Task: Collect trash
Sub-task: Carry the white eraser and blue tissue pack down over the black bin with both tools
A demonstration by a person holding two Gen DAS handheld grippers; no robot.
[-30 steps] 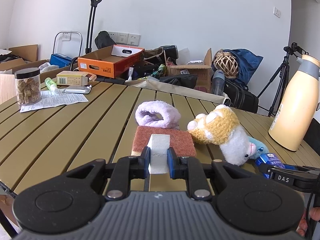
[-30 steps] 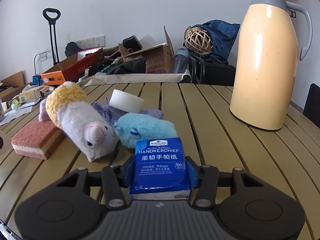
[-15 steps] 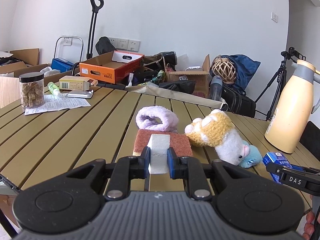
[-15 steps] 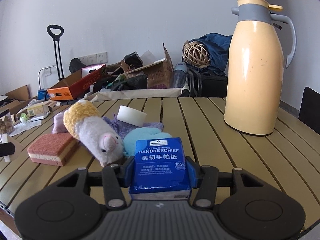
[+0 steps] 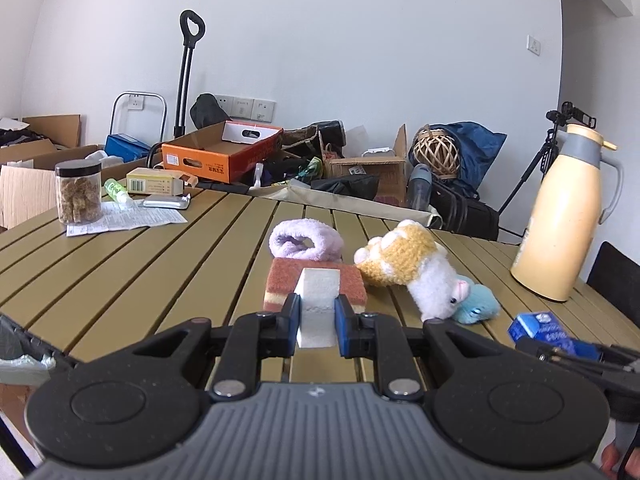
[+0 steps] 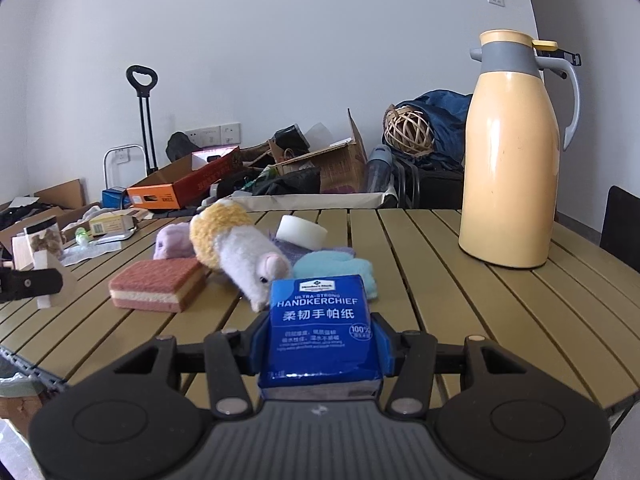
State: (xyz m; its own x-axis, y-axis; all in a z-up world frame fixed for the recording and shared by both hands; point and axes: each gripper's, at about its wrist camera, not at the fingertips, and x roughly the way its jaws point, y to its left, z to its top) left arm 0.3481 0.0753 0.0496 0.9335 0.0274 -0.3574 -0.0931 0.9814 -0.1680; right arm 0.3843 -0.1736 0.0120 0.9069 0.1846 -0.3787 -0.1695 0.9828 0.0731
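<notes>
**Twin black handheld grippers with blue pads**

Each handheld tool has the same build. The left gripper (image 5: pixel 316 314) has a ribbed grey housing at its base, flanked by two round black discs with recessed circles. Angular black linkage arms with triangular cut-outs run forward from the discs, each fixed by a silver screw head. The fingers (image 5: pixel 289 318) end in blue pads. The right gripper (image 6: pixel 322 344) matches it: grey ribbed body, matt black arms, silver screws, blue pads.

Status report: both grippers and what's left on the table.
Left gripper shut on white foam block. Right gripper shut on blue handkerchief tissue pack. Pink sponge, plush toys remain on slatted table.
</notes>
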